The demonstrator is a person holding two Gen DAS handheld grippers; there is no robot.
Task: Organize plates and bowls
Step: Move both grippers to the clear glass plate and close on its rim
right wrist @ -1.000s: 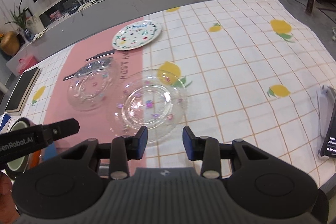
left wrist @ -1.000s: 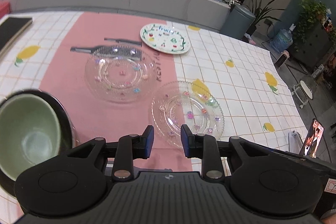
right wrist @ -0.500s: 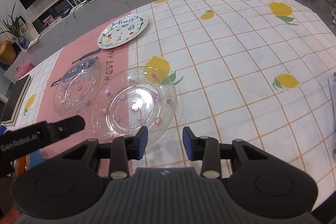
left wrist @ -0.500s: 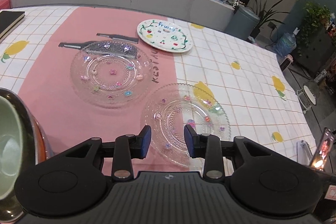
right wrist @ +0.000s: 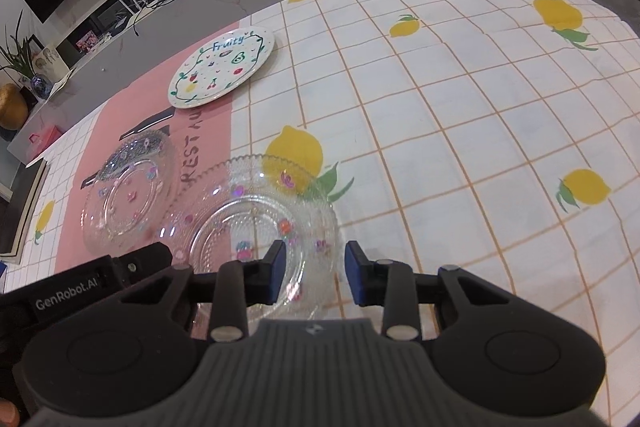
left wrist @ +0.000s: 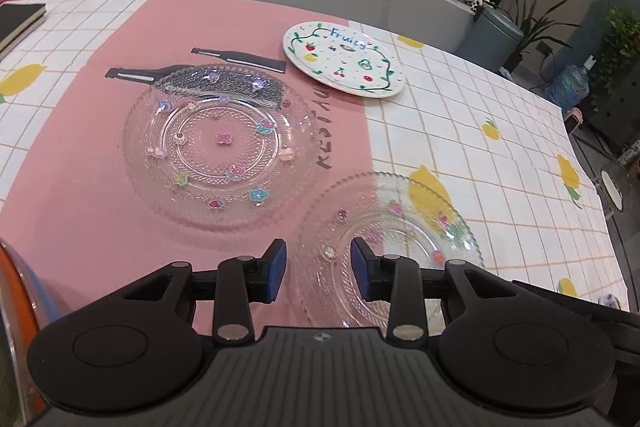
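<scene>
A: Plates first, from the left wrist view. Where do they lie against the left gripper (left wrist: pixel 318 269)?

B: Its blue-padded fingers stand apart, released, holding nothing. The near clear glass plate with small coloured flower studs (left wrist: pixel 394 227) lies just ahead and below, on the seam of pink cloth and white lemon-print tablecloth (left wrist: pixel 500 99); the right fingertip overlaps it in the picture. Whether anything touches, I cannot tell.

A: And the others?

B: A second clear studded glass plate (left wrist: pixel 218 147) sits farther left on the pink runner, close beside the first. The white round plate painted with fruit and the word "Fruity" (left wrist: pixel 344 59) lies beyond, apart from both.

A: Anything cut off?

B: An orange-rimmed object (left wrist: pixel 16 299) at the left edge is mostly out of frame; I cannot identify it. The gripper body hides the near plate's closest rim.

A: Right wrist view?

B: The right gripper (right wrist: pixel 314 275) is also spread and empty. The near glass plate (right wrist: pixel 256 219) lies under its left finger, rim between the tips. The left gripper's black body (right wrist: pixel 100 279) covers the plate's lower left edge. The second glass plate (right wrist: pixel 128 195) and the fruit plate (right wrist: pixel 222 67) sit farther back to the left.
</scene>
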